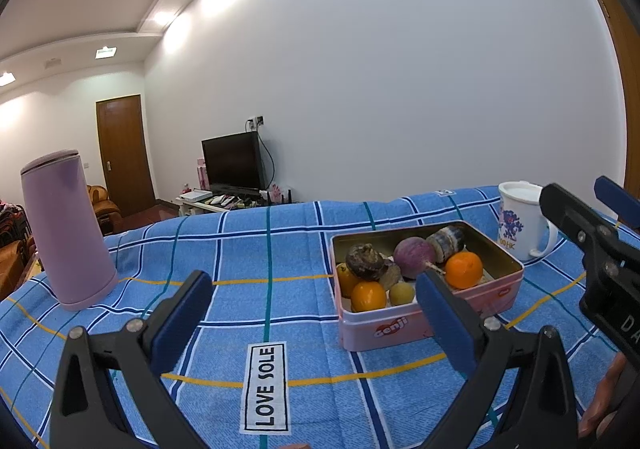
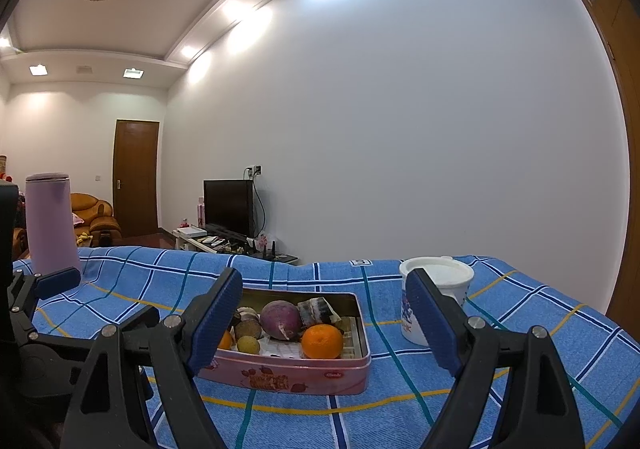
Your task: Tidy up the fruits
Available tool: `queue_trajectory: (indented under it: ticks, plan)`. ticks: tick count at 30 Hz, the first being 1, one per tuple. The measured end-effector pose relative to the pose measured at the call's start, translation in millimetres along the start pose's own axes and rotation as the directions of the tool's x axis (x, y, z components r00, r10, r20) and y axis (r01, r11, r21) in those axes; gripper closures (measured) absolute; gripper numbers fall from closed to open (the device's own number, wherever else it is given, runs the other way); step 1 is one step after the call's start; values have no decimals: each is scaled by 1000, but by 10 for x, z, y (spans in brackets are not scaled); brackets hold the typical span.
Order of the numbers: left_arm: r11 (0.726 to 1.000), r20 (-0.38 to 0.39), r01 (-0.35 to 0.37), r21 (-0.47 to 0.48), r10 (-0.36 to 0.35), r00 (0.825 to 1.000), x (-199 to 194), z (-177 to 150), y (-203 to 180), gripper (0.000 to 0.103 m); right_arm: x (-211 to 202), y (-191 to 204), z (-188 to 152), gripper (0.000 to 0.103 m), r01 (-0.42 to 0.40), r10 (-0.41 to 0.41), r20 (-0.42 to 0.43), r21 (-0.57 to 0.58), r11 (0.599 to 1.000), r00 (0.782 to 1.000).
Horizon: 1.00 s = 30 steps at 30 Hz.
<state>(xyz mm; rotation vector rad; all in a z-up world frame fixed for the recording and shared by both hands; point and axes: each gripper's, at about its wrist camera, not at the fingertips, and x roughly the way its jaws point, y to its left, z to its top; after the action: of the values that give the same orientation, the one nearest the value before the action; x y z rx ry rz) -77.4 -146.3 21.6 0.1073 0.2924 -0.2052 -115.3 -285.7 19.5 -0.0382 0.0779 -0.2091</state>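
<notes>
Here, at the far left of the tabletop, a tall lilac kettle (image 1: 68, 229) stands upright on the blue checked cloth (image 1: 248, 249), well apart from everything else. Nearer, the left gripper (image 1: 316, 313) hovers over the cloth with its blue-padded jaws spread wide and nothing between them; a white label (image 1: 266, 389) reading LOVE SOLE lies on the cloth just beyond its jaws. To the right of that sits the pink tin (image 1: 472, 301), open, and the fruits are all inside it: one orange (image 1: 464, 269) at its near right, another orange (image 1: 368, 295) at the near left, a small yellow-green fruit (image 1: 401, 292) between them, a purple round vegetable (image 1: 414, 257) in the middle, a dark knobbly root (image 1: 366, 262) to its left, and a striped dark chunk (image 1: 446, 239) at the far side. The right gripper (image 2: 324, 325) is held level on the near side of the tin, its jaws likewise standing wide apart and empty, with the tin seen between them. Farthest right, a white mug (image 1: 520, 225) with a blue print stands upright just beyond the tin's right end, not touching it.
</notes>
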Motion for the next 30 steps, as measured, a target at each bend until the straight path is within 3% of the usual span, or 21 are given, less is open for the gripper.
queue_trajectory:
  ticks: [30]
  plan:
    - [1000, -16, -6, -12, 5, 1000, 31, -14, 29, 0, 36, -18, -7, 18, 4, -4, -14, 1, 1000, 1000]
